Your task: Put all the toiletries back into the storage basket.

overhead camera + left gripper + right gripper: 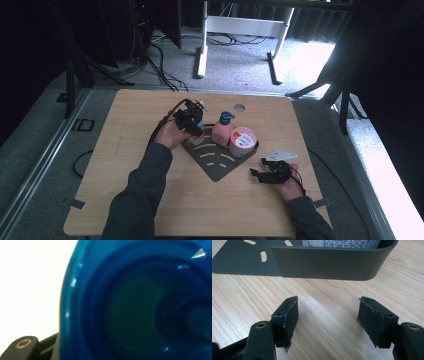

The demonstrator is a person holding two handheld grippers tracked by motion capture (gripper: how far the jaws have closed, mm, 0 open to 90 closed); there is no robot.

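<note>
Wooden boards make up the surface point(125, 200), with a dark corner rack point(216, 165) sitting at its centre. At the rack's upper left end stands a blue bottle point(198, 131); the left gripper point(189, 120) is up against it, and the left gripper view brings it so close that blurred blue plastic point(135, 305) covers the fingers' tips, so whether they press on it I cannot tell. From the high view come the neighbours: a pink pump bottle point(222, 131) just beside it, then a round pink-lidded tub point(243, 141). Lower right of the frame, the right gripper point(261, 173) rests on the wood, its fingers point(288, 317) spread apart on nothing, facing the rack's curved wall point(332, 263) with a printed label behind it.
</note>
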